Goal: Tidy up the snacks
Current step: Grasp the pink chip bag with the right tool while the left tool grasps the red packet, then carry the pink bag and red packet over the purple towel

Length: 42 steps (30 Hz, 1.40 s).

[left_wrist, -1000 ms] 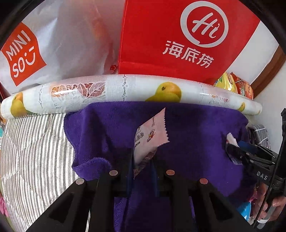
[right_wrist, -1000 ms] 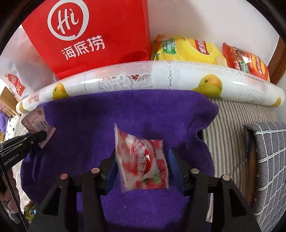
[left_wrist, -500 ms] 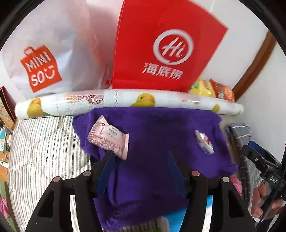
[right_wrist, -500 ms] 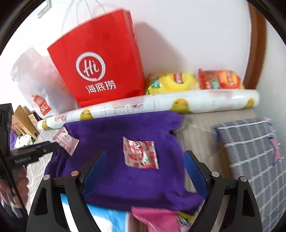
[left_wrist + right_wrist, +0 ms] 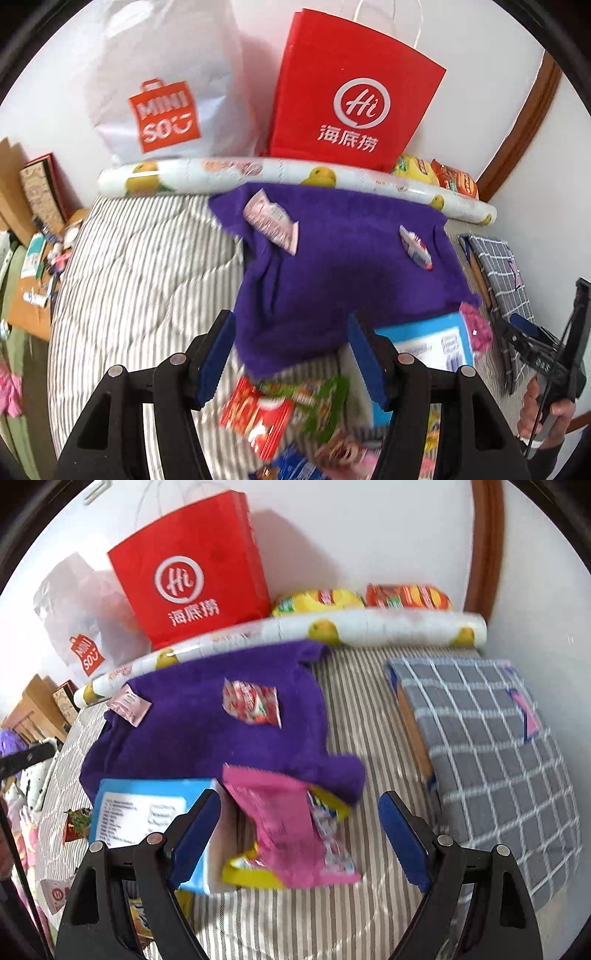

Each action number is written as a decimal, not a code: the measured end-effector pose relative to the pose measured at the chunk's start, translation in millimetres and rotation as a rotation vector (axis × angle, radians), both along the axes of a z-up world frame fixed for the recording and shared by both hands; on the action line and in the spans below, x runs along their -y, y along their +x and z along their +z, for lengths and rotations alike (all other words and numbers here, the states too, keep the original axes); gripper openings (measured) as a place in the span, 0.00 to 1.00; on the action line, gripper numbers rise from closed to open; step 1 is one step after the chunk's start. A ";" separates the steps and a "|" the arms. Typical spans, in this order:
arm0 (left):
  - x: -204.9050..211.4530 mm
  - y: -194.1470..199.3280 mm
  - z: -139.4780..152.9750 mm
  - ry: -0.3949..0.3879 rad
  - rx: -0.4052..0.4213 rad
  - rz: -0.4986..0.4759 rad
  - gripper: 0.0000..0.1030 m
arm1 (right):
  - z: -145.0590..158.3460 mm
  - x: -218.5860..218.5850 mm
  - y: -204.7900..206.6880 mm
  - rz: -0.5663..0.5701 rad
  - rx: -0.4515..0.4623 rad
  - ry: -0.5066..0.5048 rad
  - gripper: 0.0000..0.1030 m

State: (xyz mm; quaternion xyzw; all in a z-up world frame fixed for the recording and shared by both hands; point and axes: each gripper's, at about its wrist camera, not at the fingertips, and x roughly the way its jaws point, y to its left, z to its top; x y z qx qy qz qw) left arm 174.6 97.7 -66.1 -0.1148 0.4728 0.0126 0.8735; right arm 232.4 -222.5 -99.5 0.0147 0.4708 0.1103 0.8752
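Note:
Two small sachets lie apart on the purple towel (image 5: 332,280). The pale pink sachet (image 5: 271,221) is at its far left, the red-and-white sachet (image 5: 415,245) toward its right. My left gripper (image 5: 290,343) hangs open and empty above the towel's near edge, well back from both. In the right wrist view the red sachet (image 5: 251,701) and pink sachet (image 5: 129,705) rest on the towel (image 5: 184,746). My right gripper (image 5: 299,823) is open, high over a magenta packet (image 5: 280,823) without touching it. In the left wrist view the right gripper (image 5: 517,332) shows at the right edge.
Loose snacks lie near me: a blue box (image 5: 432,343), a red packet (image 5: 255,417), a green packet (image 5: 321,398). Behind the towel are a fruit-print roll (image 5: 280,171), a red paper bag (image 5: 351,99), a white plastic bag (image 5: 162,92) and chip bags (image 5: 369,598). A grey checked cushion (image 5: 487,746) lies right on the striped bedding (image 5: 140,280).
Both grippers opened and let go of their sachets, which now lie on the purple towel. Both hands drew back and rose, so the nearer snack pile has come into view.

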 end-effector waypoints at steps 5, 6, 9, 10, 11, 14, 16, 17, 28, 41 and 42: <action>-10.4 -26.1 -12.6 0.001 -0.031 0.038 0.59 | -29.2 2.1 4.7 -0.005 -0.066 0.008 0.84; -12.9 -30.3 -14.5 0.001 -0.035 0.046 0.59 | -34.6 0.4 6.2 -0.001 -0.077 0.004 0.84; -22.8 -41.7 -21.8 -0.009 -0.053 0.070 0.59 | -50.4 -5.9 9.8 0.014 -0.112 -0.010 0.78; -24.2 -43.9 -23.7 -0.011 -0.057 0.073 0.59 | -53.7 -6.6 10.4 0.018 -0.122 -0.010 0.71; -27.2 -46.6 -27.1 -0.016 -0.063 0.077 0.59 | -57.6 -7.7 10.9 0.022 -0.133 -0.006 0.65; -31.4 -50.1 -36.6 -0.035 -0.082 0.077 0.59 | -58.5 -4.9 4.3 0.023 -0.113 0.022 0.63; -32.5 -51.3 -44.4 -0.057 -0.095 0.069 0.59 | -55.9 -2.1 -2.6 0.019 -0.103 0.021 0.62; -32.2 -50.8 -48.2 -0.069 -0.100 0.064 0.59 | -54.0 -0.1 -6.3 0.012 -0.099 0.019 0.62; -7.3 -40.8 -75.2 -0.083 -0.144 -0.068 0.60 | -30.2 19.0 -50.3 -0.037 -0.061 0.050 0.62; -11.6 -42.6 -84.0 -0.111 -0.104 -0.100 0.41 | -34.4 10.1 -77.4 -0.060 -0.081 0.012 0.62; -13.5 -43.8 -83.4 -0.117 -0.103 -0.100 0.39 | -33.7 9.4 -78.7 -0.060 -0.080 0.010 0.62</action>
